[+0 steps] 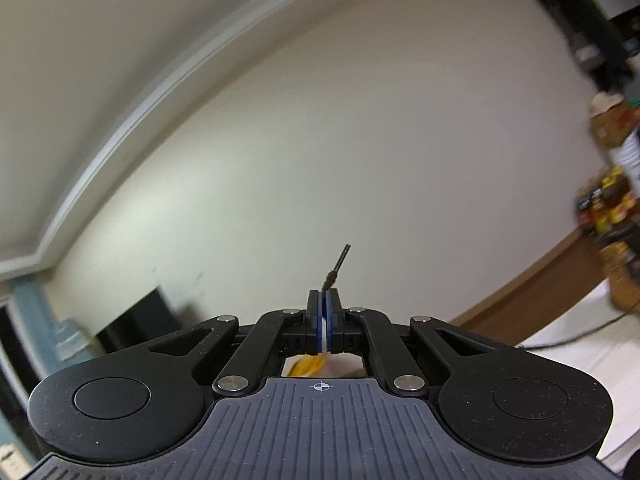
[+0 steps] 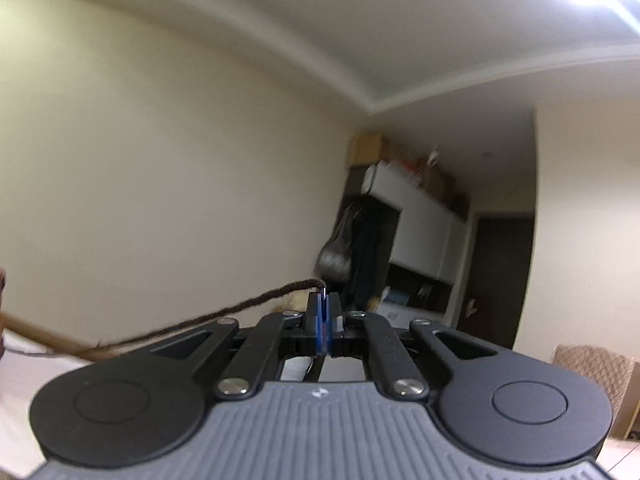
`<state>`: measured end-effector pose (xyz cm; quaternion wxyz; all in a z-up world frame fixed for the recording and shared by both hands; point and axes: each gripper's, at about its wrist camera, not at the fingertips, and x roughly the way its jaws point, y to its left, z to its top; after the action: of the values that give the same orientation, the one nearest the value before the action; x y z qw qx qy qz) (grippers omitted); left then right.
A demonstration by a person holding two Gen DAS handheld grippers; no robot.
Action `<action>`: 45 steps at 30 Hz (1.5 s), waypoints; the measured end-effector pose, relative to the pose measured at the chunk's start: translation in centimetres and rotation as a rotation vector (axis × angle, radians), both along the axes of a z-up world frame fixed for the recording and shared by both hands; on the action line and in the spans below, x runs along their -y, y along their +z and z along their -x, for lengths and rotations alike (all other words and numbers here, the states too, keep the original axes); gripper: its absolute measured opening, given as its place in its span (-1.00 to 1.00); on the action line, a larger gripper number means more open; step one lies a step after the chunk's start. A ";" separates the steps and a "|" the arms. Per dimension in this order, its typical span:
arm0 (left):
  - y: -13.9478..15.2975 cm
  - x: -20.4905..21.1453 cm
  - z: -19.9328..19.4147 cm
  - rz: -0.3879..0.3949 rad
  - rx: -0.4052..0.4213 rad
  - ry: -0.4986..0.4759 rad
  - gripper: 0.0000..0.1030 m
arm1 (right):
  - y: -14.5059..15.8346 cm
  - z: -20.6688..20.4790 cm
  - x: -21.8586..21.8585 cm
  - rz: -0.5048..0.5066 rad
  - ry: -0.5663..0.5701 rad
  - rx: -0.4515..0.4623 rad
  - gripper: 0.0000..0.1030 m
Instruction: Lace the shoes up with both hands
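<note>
My left gripper (image 1: 324, 294) is shut on the end of a dark shoelace (image 1: 338, 266); its stiff black tip sticks up past the blue pads toward the cream wall. My right gripper (image 2: 323, 295) is shut on the other dark brown lace (image 2: 224, 311), which runs taut from the pads down to the lower left and out of sight behind the gripper body. Both grippers are raised and point roughly level at the walls. No shoe shows in either view.
A cream wall fills most of both views. Blurred jars and boxes (image 1: 612, 208) stand at the right of the left wrist view. A dark doorway with white cabinets (image 2: 416, 216) and a woven chair back (image 2: 596, 372) lie to the right in the right wrist view.
</note>
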<state>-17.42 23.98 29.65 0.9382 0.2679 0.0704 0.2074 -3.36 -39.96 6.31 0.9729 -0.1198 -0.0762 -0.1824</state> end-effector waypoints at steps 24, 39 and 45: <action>6.1 17.0 -0.1 0.057 0.280 -0.582 -0.97 | 13.8 3.3 -16.1 0.385 0.663 0.086 -0.95; 6.5 18.9 0.7 0.010 0.272 -0.579 -0.97 | 19.6 4.2 -16.7 0.348 0.823 0.059 -0.95; 6.8 18.1 1.7 0.027 0.266 -0.565 -0.97 | 20.1 3.8 -17.8 0.376 0.848 -0.005 -0.95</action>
<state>-19.10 5.88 36.41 0.9632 0.2350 -0.1273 -0.0295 -7.11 -22.21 26.38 0.9232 -0.2529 -0.1478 0.2488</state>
